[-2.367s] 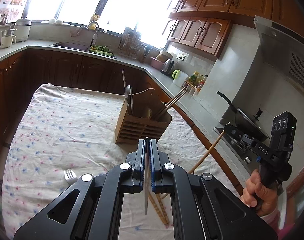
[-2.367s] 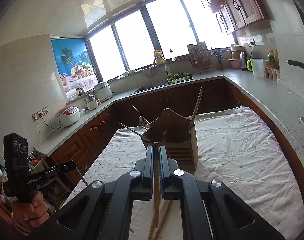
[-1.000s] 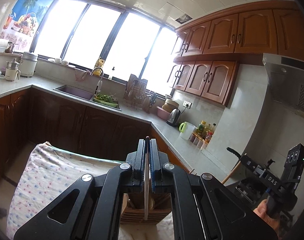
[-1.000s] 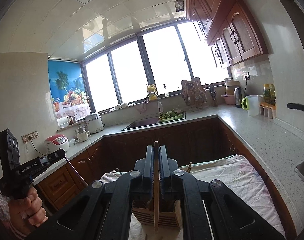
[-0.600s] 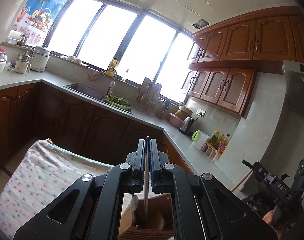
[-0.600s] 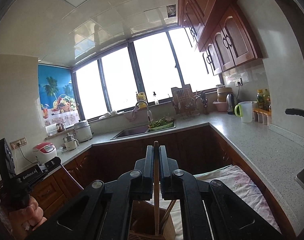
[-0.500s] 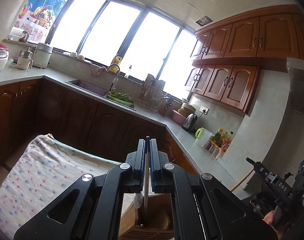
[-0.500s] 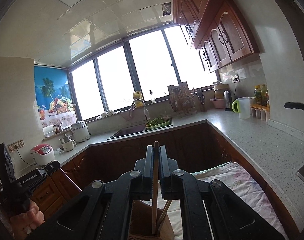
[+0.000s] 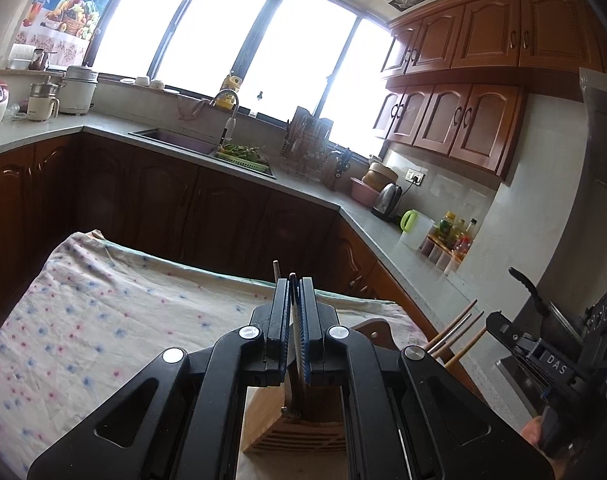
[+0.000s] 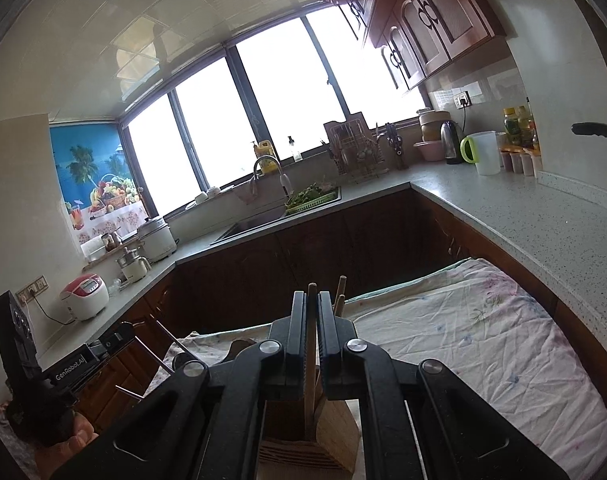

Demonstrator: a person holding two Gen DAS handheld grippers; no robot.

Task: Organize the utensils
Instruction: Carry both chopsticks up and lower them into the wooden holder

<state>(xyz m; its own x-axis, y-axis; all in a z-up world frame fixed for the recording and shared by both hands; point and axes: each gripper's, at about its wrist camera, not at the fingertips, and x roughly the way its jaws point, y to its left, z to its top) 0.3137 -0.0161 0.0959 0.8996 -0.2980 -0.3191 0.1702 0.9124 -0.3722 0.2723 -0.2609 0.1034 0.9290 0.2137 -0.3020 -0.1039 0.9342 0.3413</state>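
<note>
Both grippers have sunk toward the wooden utensil holder [image 9: 299,424] at bottom centre. Left gripper [image 9: 294,300] is clamped on a thin metal utensil [image 9: 296,360], its lower end inside the holder. Right gripper [image 10: 311,320] is clamped on a wooden chopstick [image 10: 311,376] reaching into the holder, which stands on a floral cloth [image 9: 103,320].

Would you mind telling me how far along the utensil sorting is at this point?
Done: several utensils already stand in the wooden holder. In hand: the left gripper is shut on a thin metal utensil and the right gripper on a wooden chopstick, both reaching down into the holder. Left: letting them go. Whether more utensils wait on the floral cloth cannot be seen.
</note>
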